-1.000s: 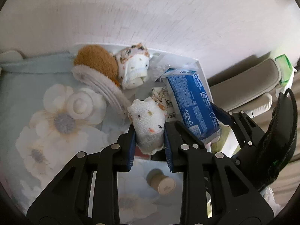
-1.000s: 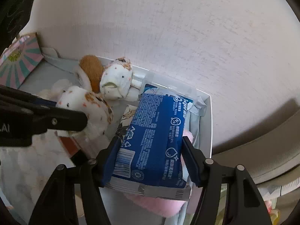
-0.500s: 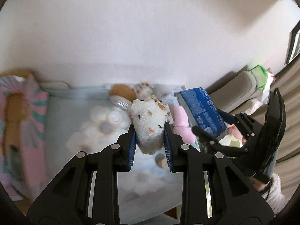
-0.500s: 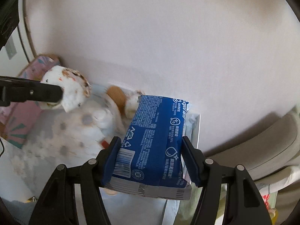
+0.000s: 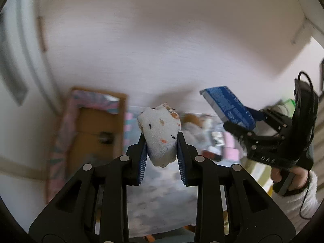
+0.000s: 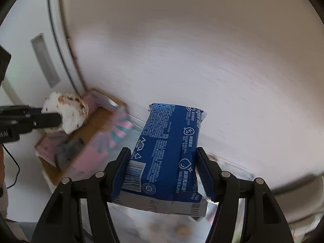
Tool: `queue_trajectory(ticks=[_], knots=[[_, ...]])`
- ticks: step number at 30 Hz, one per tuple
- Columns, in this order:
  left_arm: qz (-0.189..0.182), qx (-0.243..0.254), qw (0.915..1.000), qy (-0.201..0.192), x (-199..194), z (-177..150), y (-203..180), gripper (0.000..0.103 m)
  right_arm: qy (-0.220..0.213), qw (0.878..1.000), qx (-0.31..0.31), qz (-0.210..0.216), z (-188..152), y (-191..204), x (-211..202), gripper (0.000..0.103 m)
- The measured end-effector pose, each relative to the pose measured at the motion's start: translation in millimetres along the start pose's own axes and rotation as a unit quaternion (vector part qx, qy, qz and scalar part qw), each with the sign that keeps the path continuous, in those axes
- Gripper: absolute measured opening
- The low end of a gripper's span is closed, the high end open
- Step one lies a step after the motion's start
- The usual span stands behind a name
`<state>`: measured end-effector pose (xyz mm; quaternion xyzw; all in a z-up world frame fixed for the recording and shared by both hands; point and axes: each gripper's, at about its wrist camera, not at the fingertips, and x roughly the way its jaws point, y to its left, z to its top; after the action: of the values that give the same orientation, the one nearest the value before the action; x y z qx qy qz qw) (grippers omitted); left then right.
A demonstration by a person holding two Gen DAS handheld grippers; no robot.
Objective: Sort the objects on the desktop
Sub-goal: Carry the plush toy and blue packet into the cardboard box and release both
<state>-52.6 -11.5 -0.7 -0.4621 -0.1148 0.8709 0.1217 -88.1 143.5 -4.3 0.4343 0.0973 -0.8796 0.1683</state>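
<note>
Above the pale floral tablecloth (image 5: 160, 190), the left gripper (image 5: 161, 141) clamps a white speckled plush toy (image 5: 160, 135) between its blue pads, while the right gripper (image 6: 164, 174) grips a blue plastic wipes packet (image 6: 166, 154) by its long sides. Only the left wrist view shows the person's right hand (image 5: 291, 180) and blurred clutter at the cloth's far edge; only the right wrist view shows the packet's barcode and print. An open pink-patterned cardboard box (image 5: 91, 125) sits by the white wall (image 6: 202, 50), at the cloth's left end.

The plush toy (image 5: 160, 133) looks soft, nubbly cloth. The blue wipes pack (image 6: 166, 158) is glossy plastic film. The box (image 5: 89, 129) looks like matt cardboard.
</note>
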Motion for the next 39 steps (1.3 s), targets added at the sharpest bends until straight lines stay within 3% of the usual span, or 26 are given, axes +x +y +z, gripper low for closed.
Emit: queue_trajectory(ticks=[7,13,19,31,33,34,35,36,39], knots=[[0.067,-0.010,0.9976,0.017,-13,-22,67,0.024,0.019,0.997,-0.035,0.062,29,61,61,0.060],[0.077,-0.018,0.9954,0.054,5,-50,109,0.024,0.056,0.993,-0.046,0.097,45,108,115,0.060],[0.086,-0.001,0.9925,0.086,29,-70,123,0.024,0.103,0.988,-0.051,0.100,53,137,171,0.060],[0.091,0.010,0.9904,0.104,61,-80,135,0.025,0.146,0.983,-0.024,0.104,51,147,220,0.061],[0.104,0.005,0.9885,0.110,63,-79,135,0.032,0.148,0.984,-0.011,0.101,50,143,221,0.066],[0.107,0.007,0.9875,0.116,64,-80,135,0.040,0.142,0.985,-0.008,0.101,50,141,218,0.078],[0.107,0.012,0.9873,0.117,65,-80,134,0.079,0.133,0.986,-0.005,0.101,50,139,213,0.082],[0.110,0.016,0.9872,0.114,63,-81,133,0.099,0.118,0.988,-0.001,0.098,51,135,204,0.084],[0.098,0.021,0.9906,0.093,56,-84,129,0.103,0.092,0.992,0.003,0.082,50,122,183,0.084]])
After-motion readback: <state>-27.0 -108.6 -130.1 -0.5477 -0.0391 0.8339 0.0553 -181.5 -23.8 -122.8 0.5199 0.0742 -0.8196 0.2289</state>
